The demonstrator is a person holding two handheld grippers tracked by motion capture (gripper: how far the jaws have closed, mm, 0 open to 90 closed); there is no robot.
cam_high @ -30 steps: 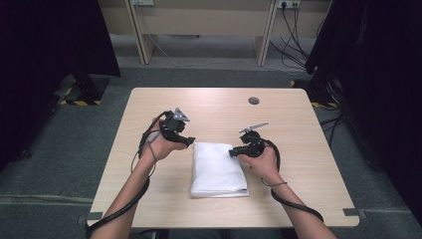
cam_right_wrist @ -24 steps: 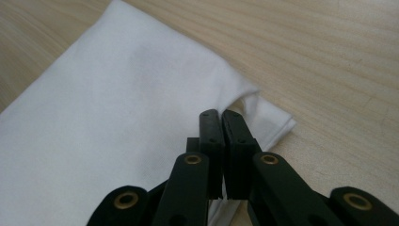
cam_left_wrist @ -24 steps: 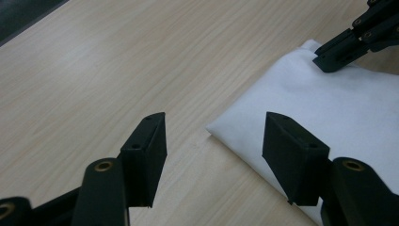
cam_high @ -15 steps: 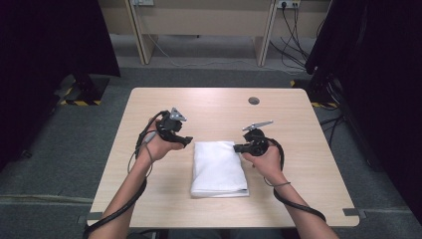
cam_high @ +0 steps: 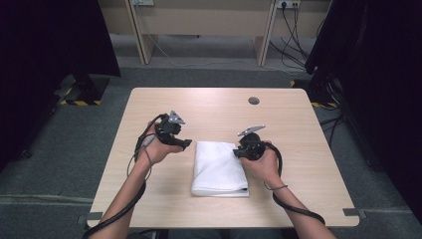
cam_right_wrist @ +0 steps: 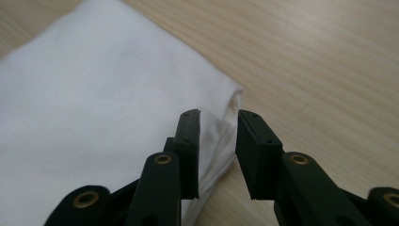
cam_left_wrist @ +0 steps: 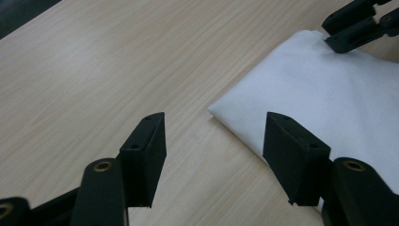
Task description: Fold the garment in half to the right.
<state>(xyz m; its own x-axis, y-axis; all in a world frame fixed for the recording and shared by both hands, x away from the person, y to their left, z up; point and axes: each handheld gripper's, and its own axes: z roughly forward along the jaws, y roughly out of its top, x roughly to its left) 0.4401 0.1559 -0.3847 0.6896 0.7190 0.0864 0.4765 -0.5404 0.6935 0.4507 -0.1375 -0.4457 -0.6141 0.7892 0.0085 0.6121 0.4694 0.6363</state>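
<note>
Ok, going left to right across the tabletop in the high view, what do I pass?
left gripper → folded white cloth → right gripper, at the cloth's right edge → bare table.

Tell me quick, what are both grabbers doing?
Left gripper: open, holding nothing, beside the white cloth.
Right gripper: just opened a little; cloth edge between the jaws, not pinched.

We record the cloth [cam_high: 219, 169] as plain white, with no print or stripe. The table [cam_high: 298, 129] is pale wood with a fine straight grain and one dark round spot near its far edge; the floor [cam_high: 74, 149] around it is grey. Both the left gripper [cam_high: 186, 143] and the right gripper [cam_high: 237, 152] are black, brass-coloured rivets at the jaw joints, each topped by a grey plate.
</note>
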